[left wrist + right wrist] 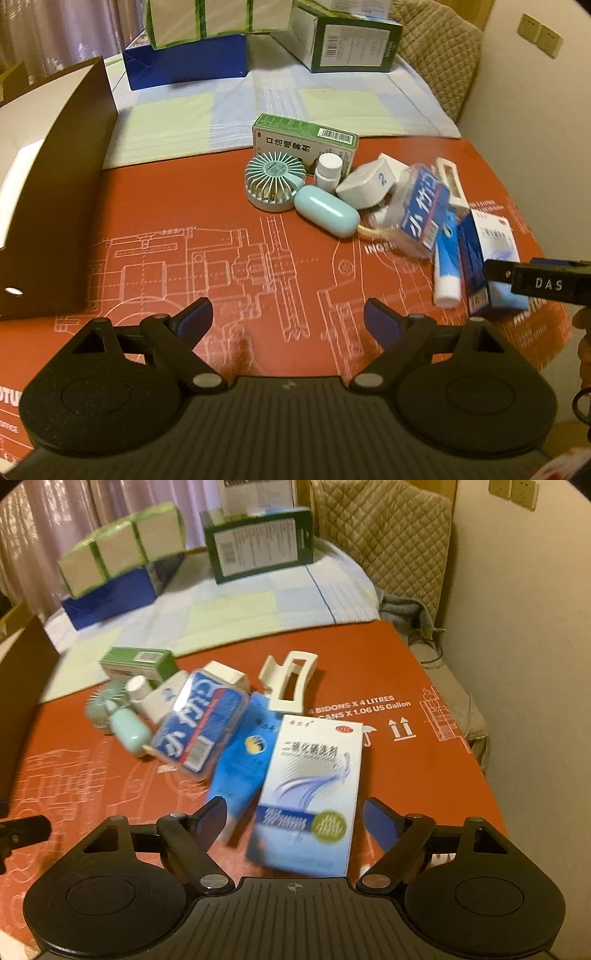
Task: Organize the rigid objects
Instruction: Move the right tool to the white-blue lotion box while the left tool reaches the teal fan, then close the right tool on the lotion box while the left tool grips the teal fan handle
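Nothing looks sorted yet: the pile [354, 192] sits at one o'clock on the surface [184, 206]. My left tongs [288, 321] hang released and empty. My right tongs [293, 819] straddle the white medicine box [314, 786], not yet clenched on it.

Left gripper [288, 319]: black ribbed body, round black sides, silver screws, blue pads [197, 314]. Right gripper [294, 818]: same; white "DAS" on side.

The left gripper [288, 319] hangs over the bare red tabletop [184, 229], jaws wide with nothing between them. Far right of it lies a cluster: a green box [295, 138], a mint fan [271, 181], a white bottle [328, 170], a blue tube [447, 273] and a blue-white box [493, 254]. The right gripper [496, 271] enters beside that box. A brown box wall [66, 206] stands left.
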